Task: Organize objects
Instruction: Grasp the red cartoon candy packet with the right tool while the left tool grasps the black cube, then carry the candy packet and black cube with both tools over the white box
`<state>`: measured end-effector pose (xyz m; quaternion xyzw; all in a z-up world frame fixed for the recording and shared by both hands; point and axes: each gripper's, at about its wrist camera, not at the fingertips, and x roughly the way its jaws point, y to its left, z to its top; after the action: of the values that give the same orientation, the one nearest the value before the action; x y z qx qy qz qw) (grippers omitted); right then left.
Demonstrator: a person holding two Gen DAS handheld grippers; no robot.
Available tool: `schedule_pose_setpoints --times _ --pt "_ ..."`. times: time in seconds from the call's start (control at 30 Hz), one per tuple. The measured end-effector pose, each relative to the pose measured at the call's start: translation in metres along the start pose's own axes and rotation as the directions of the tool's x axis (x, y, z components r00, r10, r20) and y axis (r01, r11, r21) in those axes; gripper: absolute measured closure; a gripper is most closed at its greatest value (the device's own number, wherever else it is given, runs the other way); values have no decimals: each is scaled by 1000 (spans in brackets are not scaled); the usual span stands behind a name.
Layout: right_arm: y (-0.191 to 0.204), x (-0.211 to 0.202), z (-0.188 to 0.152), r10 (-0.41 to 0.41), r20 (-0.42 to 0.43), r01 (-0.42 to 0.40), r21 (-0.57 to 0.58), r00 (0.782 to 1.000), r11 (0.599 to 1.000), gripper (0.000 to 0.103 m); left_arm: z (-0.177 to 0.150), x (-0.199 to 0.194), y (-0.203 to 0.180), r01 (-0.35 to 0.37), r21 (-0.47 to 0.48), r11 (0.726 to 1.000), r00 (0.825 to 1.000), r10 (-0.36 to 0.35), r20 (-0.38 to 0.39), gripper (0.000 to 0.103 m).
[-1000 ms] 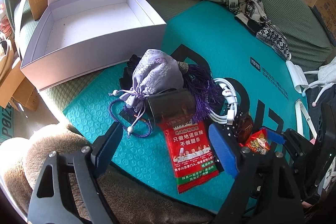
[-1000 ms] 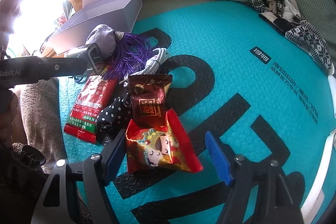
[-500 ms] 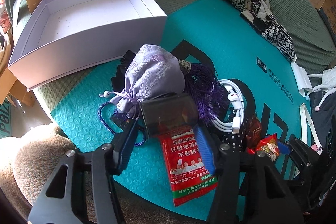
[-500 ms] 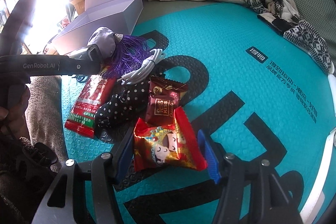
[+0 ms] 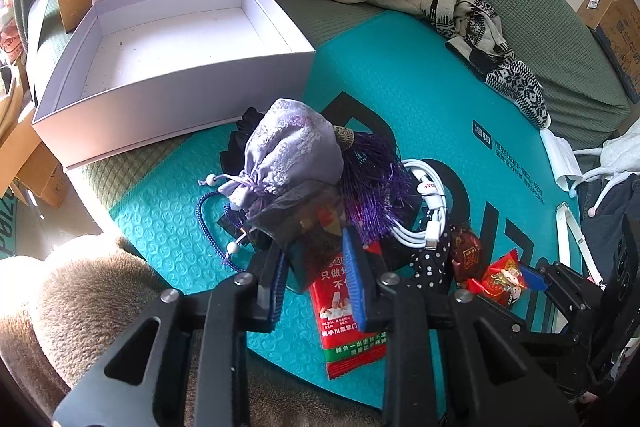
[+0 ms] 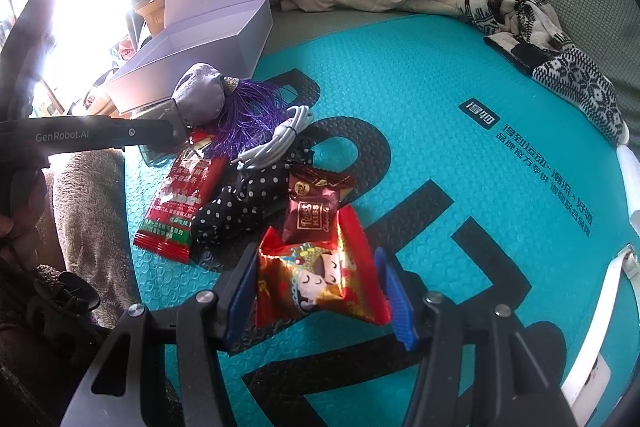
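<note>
Left gripper (image 5: pixel 316 271) has its fingers drawn in against a small dark translucent case (image 5: pixel 308 223), which lies at the near end of the pile on the teal mat (image 5: pixel 420 99), touching the lavender pouch (image 5: pixel 292 155) and overlapping the top of the red snack packet (image 5: pixel 348 315). Right gripper (image 6: pixel 320 291) has its fingers partly open around a red cartoon candy wrapper (image 6: pixel 320 279) lying on the mat; whether the pads touch it cannot be told. White box (image 5: pixel 168 51) stands open beyond the pile.
</note>
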<state>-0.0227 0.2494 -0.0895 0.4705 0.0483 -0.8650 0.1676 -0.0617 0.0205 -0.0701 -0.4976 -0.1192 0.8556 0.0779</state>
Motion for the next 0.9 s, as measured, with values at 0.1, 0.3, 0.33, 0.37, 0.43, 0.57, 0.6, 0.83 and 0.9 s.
schedule_pose_setpoints --times 0.1,0.3,0.33,0.37,0.43,0.57,0.6,0.83,0.9 --pt "2 -1 -1 -4 0 4 -4 1000 1000 45 -3 -5 2 7 -4 1000 1000 -7 -4 81" --pt "7 -2 -1 4 -1 -4 -22 1000 1000 45 -8 0 18 6 -63 998 999 -8 -39 81" --pt "8 -1 0 6 -2 -6 -24 1000 1000 45 -9 2 21 8 -73 997 999 -11 -45 81" --pt "7 -1 0 6 -3 -6 -24 1000 1000 45 -9 3 23 10 -82 997 999 -14 -49 81" --pt "6 0 -1 5 -5 -5 -21 1000 1000 45 -11 4 26 15 -91 996 999 -19 -44 81" --pt "3 0 -1 2 -7 -2 -14 1000 1000 45 -12 -4 24 24 -73 997 1000 -24 6 86" --pt "2 0 -1 2 -6 -2 -13 1000 1000 45 -11 -6 23 32 -63 998 999 -30 18 95" --pt "1 -5 1 -3 6 3 -10 1000 1000 46 -7 -17 20 50 -55 997 998 -48 37 101" --pt "3 -8 3 -3 11 3 -15 1000 1000 46 -7 -21 21 53 -53 997 998 -51 43 101"
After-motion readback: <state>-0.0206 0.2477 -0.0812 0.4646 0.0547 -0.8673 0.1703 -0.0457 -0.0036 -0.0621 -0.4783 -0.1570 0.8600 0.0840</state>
